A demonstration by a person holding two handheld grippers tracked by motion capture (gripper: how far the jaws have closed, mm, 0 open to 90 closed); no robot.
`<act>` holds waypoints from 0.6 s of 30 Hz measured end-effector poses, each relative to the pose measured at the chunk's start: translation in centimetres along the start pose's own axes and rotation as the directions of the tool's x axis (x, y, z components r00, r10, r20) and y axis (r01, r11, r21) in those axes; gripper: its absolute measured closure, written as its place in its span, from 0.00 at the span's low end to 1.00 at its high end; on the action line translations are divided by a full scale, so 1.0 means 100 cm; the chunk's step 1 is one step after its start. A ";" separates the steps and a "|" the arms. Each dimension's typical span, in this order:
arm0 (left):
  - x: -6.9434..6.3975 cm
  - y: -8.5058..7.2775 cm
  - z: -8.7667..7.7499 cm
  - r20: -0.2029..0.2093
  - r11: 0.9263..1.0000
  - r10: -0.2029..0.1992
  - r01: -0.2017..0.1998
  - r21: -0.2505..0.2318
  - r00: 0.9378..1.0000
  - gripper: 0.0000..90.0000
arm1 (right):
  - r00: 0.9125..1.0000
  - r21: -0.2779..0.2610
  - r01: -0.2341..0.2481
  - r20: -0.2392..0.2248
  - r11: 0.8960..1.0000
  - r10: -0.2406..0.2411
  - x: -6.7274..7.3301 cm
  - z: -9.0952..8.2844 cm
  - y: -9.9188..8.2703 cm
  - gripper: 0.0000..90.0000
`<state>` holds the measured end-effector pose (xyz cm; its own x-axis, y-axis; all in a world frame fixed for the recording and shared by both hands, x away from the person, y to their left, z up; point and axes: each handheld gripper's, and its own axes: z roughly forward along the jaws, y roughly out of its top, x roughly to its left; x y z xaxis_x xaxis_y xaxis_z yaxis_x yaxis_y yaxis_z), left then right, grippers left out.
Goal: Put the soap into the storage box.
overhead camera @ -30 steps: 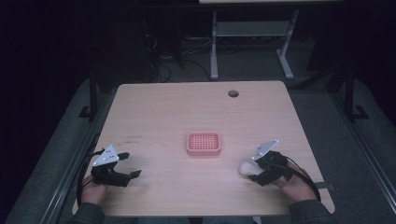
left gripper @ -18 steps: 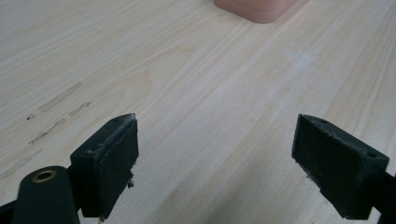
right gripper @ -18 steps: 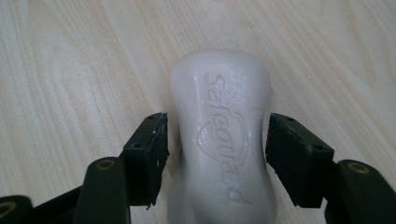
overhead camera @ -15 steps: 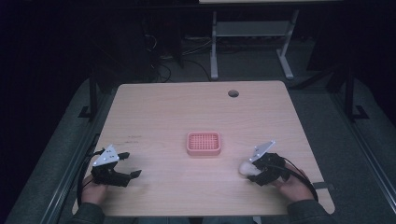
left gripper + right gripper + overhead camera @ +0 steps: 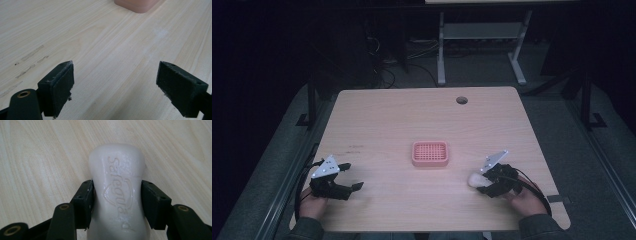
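High view: the right gripper [image 5: 484, 181] sits low over the desk [image 5: 382, 115] at its near right, with a white soap [image 5: 475, 179] at its tip. A pink dish [image 5: 430, 153] with a slotted top stands mid-desk, well apart from the soap, to its left and a little farther from the person. The left gripper [image 5: 353, 176] rests at the near left, away from both. A dark hole [image 5: 462, 100] marks the far side of the desk.

Left gripper view: the 2 fingers [image 5: 58, 86] stand wide apart with bare wood between them. A corner of the dish [image 5: 137, 5] shows ahead at the top edge. This gripper looks idle.

Right gripper view: the fingers [image 5: 84, 201] are clamped on the waist of the soap [image 5: 117, 185], 1 pad on each narrow side, with the embossed face up. Whether the bar is off the desk or resting on it, I cannot tell.

My reading is that the grasp is made and the carry to the dish comes next. That move calls for a lift clear of the wood, a sweep left and forward, and a level lowering so the bar lands flat on the slots. A smooth bar held by its sides may slip, so the squeeze should hold until it is seated.
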<state>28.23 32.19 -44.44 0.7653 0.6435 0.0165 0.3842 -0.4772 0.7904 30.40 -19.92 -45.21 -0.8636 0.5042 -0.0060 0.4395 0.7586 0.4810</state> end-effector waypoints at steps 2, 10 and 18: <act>0.000 0.000 0.000 0.000 1.000 0.001 -0.001 0.002 1.000 0.15 | 1.000 -0.005 0.002 0.000 1.000 -0.002 -0.001 0.000 -0.001 0.51; 0.000 0.000 0.000 0.000 1.000 0.005 -0.005 0.002 1.000 0.15 | 1.000 -0.009 -0.004 -0.010 1.000 0.004 -0.001 0.000 -0.001 0.52; 0.000 0.001 -0.001 -0.002 1.000 0.007 -0.007 -0.001 1.000 0.15 | 1.000 -0.009 -0.003 -0.005 1.000 0.003 0.000 -0.001 -0.002 0.53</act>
<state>28.22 32.24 -44.34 0.7668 0.6414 0.0230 0.3784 -0.4807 0.7910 30.33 -20.12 -45.21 -0.8634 0.5045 0.0002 0.4403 0.7533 0.4886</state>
